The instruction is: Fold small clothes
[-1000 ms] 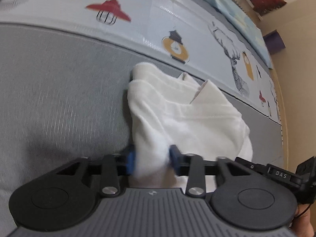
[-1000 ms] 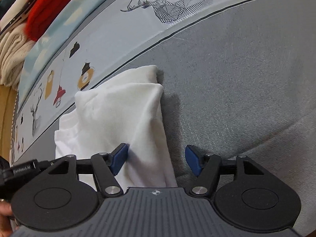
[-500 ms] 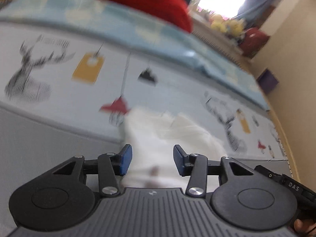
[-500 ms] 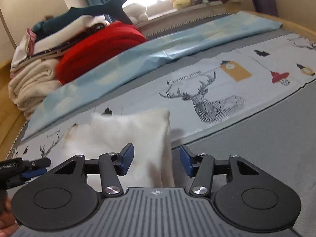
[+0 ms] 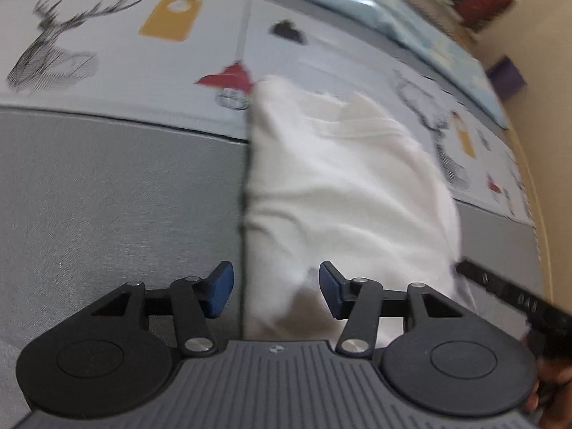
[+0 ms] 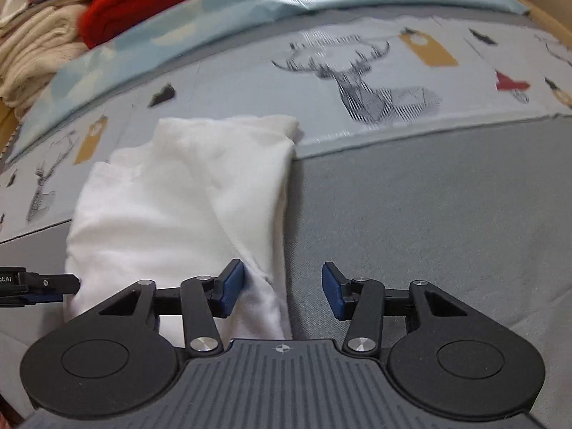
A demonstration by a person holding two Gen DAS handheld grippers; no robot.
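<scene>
My left gripper (image 5: 276, 290) has just been opening, its blue pads clear of the folded white garment (image 5: 343, 193) between them on the grey bedcover (image 5: 118, 193).

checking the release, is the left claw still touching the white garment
Apart. The left wrist view shows the left claw, its jaws having just been opening, with grey cover visible between each blue pad and the white garment.

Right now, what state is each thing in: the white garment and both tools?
white garment: folded, lying on the grey mat, far edge over the printed sheet, released.
left tool: open, just widened; garment's near corner between the pads, not pinched.
right tool: open; garment's right edge beside its left pad, not clamped.
</scene>
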